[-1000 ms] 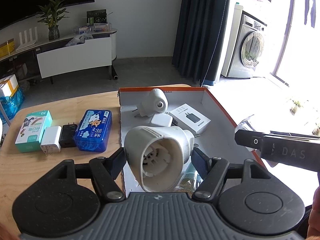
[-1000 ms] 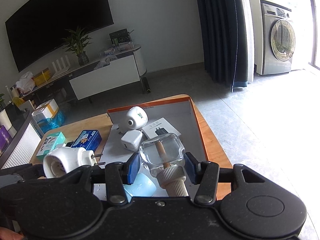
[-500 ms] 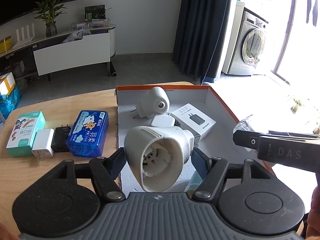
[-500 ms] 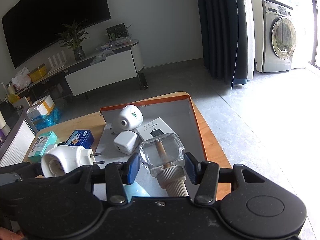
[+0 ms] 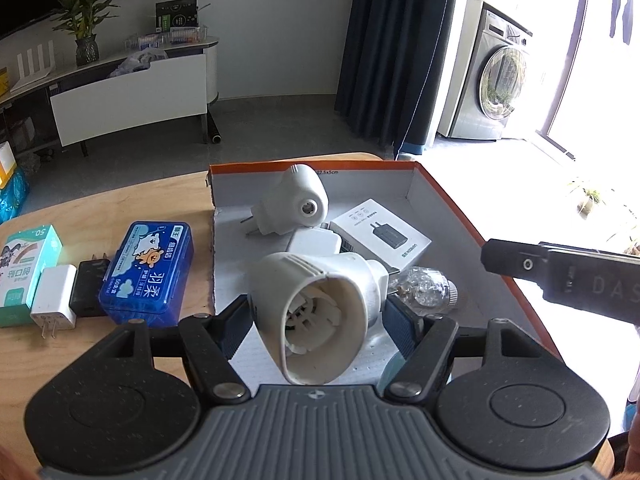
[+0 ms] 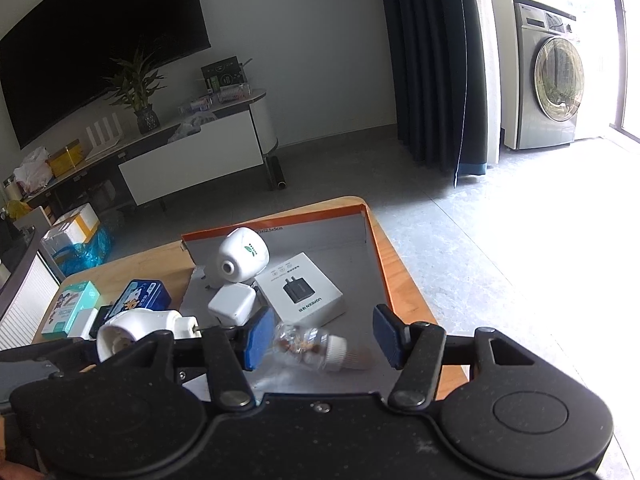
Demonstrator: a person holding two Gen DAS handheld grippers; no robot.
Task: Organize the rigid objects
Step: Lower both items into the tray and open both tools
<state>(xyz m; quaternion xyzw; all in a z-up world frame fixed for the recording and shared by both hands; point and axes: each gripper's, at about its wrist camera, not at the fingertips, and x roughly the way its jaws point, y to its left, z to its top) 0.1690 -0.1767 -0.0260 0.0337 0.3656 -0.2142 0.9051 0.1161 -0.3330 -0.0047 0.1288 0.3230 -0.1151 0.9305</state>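
- The white cone-shaped plastic plug-in device (image 5: 320,312) sat clamped in the left tool (image 5: 316,322), wide mouth facing the camera, held over the near left part of the orange-rimmed grey cardboard tray (image 5: 448,196).
- The right tool (image 6: 320,336) stood wide open, gripping nothing; the clear glass bottle with a ribbed white cap (image 6: 316,346) lay on its side on the tray floor between the blue pads (image 6: 258,338).
- Farther in the tray lay a second white plug-in device (image 5: 294,206), a small white charger cube (image 5: 314,242) and a white charger carton (image 5: 380,234).
- On the wooden worktop (image 5: 92,212), left of the tray, stood a blue plastic box (image 5: 148,274), a black adapter (image 5: 88,290), a white adapter (image 5: 54,296) and a teal carton (image 5: 26,270).
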